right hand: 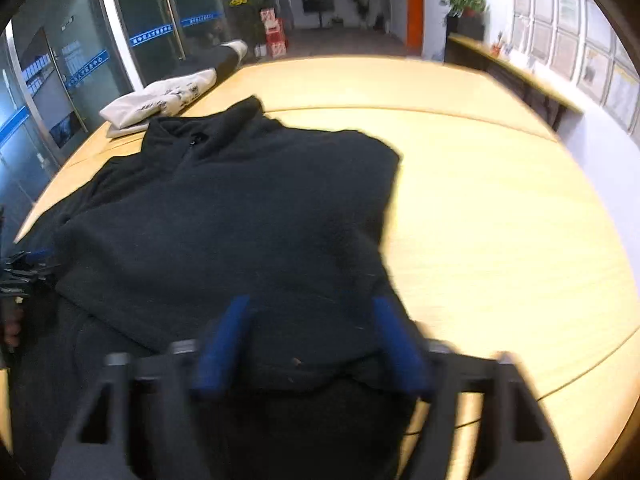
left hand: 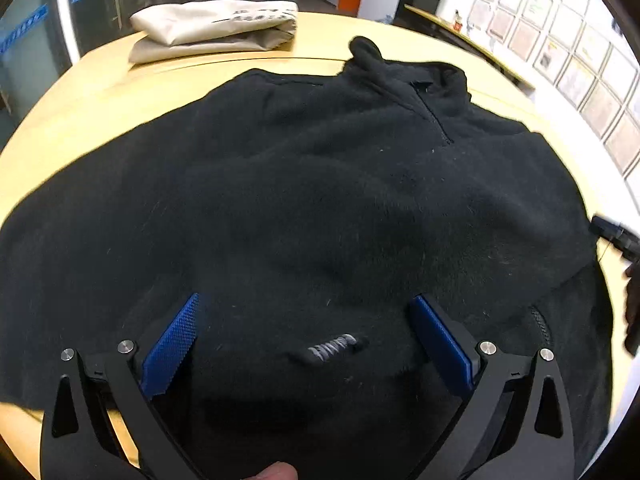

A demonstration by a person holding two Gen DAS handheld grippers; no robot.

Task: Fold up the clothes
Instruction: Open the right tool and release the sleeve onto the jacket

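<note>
1 folded beige garment [left hand: 216, 26] beyond fleece [left hand: 304, 184]

One black fleece [left hand: 304, 184], one folded beige garment [left hand: 216, 24], one table [right hand: 500, 208], two tongs [left hand: 308, 328]

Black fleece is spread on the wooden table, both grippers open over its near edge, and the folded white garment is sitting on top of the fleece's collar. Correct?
Not quite. The folded white garment lies on the table beyond the black fleece, apart from the collar; the left wrist view shows bare wood between them. The left gripper and right gripper are open.

Bare table [right hand: 500, 208] right; folded clothes [right hand: 160, 100] far-left.
</note>
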